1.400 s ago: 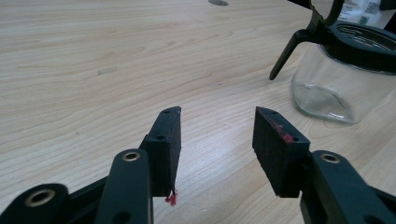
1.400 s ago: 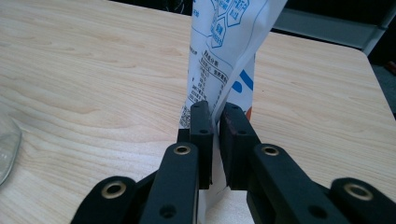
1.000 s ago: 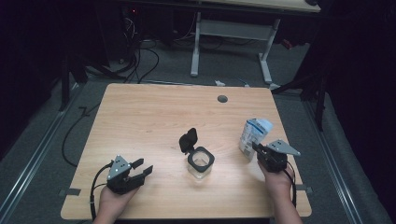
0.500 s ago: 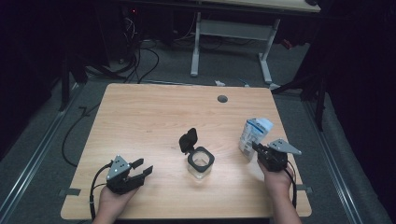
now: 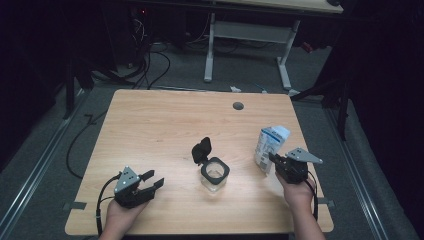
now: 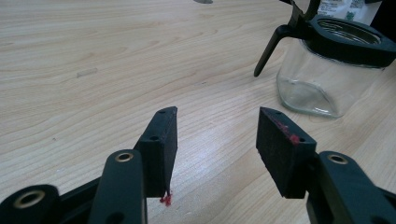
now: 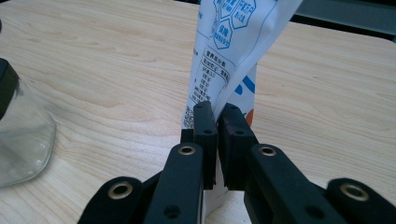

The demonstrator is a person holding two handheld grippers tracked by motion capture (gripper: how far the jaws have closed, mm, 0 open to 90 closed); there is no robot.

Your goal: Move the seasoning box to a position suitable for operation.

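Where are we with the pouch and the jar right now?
Done: the glass jar stands mid-table with its black lid flipped open. In hand: the right gripper has its jaws pinched on an edge of the upright white pouch. Left: the jar looks empty, so nothing seems poured yet. The left gripper rests open, apart from the jar.

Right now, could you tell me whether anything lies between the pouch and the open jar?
Nothing visible does: bare table separates the pouch, pinched in the right gripper, from the jar, whose lid stands flipped open.
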